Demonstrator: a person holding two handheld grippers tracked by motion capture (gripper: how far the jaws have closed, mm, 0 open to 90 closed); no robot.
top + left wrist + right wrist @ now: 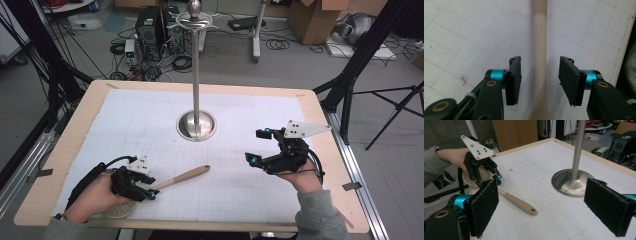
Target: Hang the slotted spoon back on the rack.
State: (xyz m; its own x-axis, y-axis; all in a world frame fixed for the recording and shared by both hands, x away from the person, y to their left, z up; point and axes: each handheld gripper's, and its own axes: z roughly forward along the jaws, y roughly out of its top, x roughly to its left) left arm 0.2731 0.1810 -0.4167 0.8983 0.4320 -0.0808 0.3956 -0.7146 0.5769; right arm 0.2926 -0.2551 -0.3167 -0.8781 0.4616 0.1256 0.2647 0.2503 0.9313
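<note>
Nearest the lens, black ribbed pads of the left tongs point(539, 80), spread apart to either side of a beige wooden handle point(540, 47), not pressing it. Same handle seen from above as part of a wooden utensil point(181, 177), lying flat on the table point(85, 107) near its front left, slanting toward the centre; rounded far end with a small hole, clear in the right gripper view point(520, 203). Pale round perforated head point(119, 210) mostly hidden under the left hand point(95, 197) at the near edge. Left tongs point(148, 192) straddling the handle close to that head, released, gripping nothing.

Further out, at the middle of the table, a polished metal stand point(196, 90): round dished base, slim upright pole, a ring and knob at the top. Well apart from the utensil.

On the right side, right tongs point(259, 147) raised above the mat, wide open and empty, black foam-like pads point(485, 206) far apart, a grey triangular plate on top. Right hand point(302, 180) in a grey sleeve coming in from the bottom edge.

Underneath everything, a white gridded mat point(150, 115) with faint marks, framed by the light wooden rim of the table. Beyond, grey floor with cables, computer cases, cardboard boxes and black tripod legs.
</note>
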